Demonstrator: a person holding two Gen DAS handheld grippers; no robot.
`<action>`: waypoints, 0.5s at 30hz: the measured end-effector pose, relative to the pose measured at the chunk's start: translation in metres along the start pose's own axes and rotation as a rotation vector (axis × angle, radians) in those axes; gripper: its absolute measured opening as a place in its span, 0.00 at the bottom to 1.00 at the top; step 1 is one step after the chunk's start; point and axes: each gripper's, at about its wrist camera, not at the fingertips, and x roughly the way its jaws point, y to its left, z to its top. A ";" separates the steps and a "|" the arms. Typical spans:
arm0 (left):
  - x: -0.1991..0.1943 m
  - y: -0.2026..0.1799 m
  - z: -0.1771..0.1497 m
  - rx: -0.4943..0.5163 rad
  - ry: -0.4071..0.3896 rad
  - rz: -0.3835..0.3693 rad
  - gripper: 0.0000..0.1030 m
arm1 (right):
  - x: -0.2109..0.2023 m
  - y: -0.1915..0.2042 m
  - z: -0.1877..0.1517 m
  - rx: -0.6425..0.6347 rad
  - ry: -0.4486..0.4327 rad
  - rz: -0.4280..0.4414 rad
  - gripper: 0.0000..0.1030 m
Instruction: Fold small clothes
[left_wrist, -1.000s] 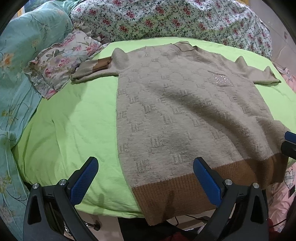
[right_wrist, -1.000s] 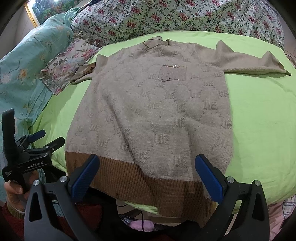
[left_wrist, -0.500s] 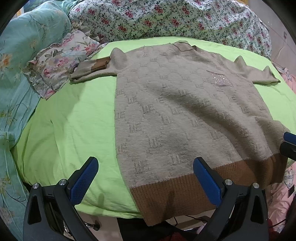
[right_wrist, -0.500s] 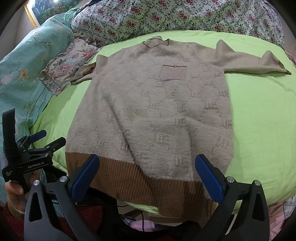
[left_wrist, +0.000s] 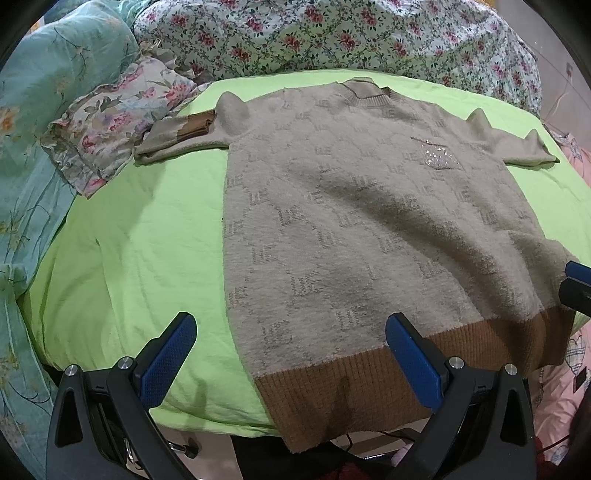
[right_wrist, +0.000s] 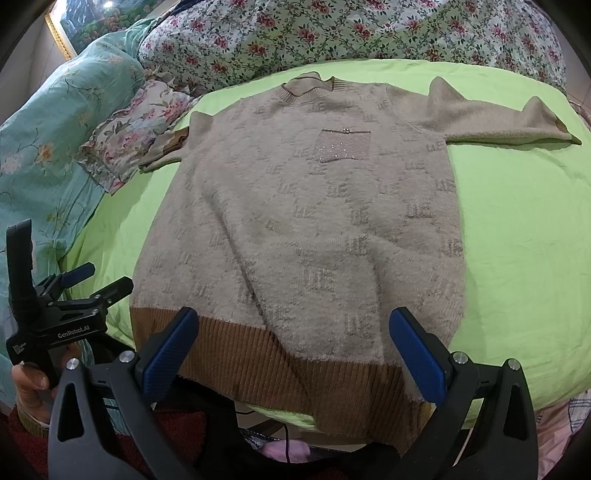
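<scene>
A beige knit sweater (left_wrist: 369, 229) with a brown ribbed hem lies flat, front up, on a lime green sheet (left_wrist: 140, 251); it also shows in the right wrist view (right_wrist: 314, 229). Its left sleeve is folded short, brown cuff (left_wrist: 195, 125) showing; the right sleeve (right_wrist: 498, 118) is spread out. My left gripper (left_wrist: 291, 350) is open and empty over the hem's left corner. My right gripper (right_wrist: 295, 350) is open and empty over the hem's middle. The left gripper also shows in the right wrist view (right_wrist: 99, 284), just left of the hem.
The sheet (right_wrist: 524, 240) covers a bed. A floral pillow (left_wrist: 110, 129) lies by the left sleeve. A flowered quilt (left_wrist: 332, 33) is heaped behind, and a teal quilt (left_wrist: 33, 147) along the left. The hem hangs over the bed's front edge.
The left wrist view has shifted slightly, so the sweater sits a little lower and more to the left in it. Both grippers stay open and the sweater has not moved.
</scene>
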 end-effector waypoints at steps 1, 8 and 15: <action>0.001 0.000 0.000 0.002 0.019 -0.004 0.99 | 0.000 0.000 0.000 -0.011 -0.017 -0.009 1.00; 0.007 0.000 0.005 0.003 0.051 -0.022 0.99 | 0.004 -0.003 0.001 0.014 -0.008 0.014 1.00; 0.012 -0.003 0.011 0.003 0.036 -0.052 0.99 | 0.002 -0.008 0.003 0.029 -0.017 0.020 1.00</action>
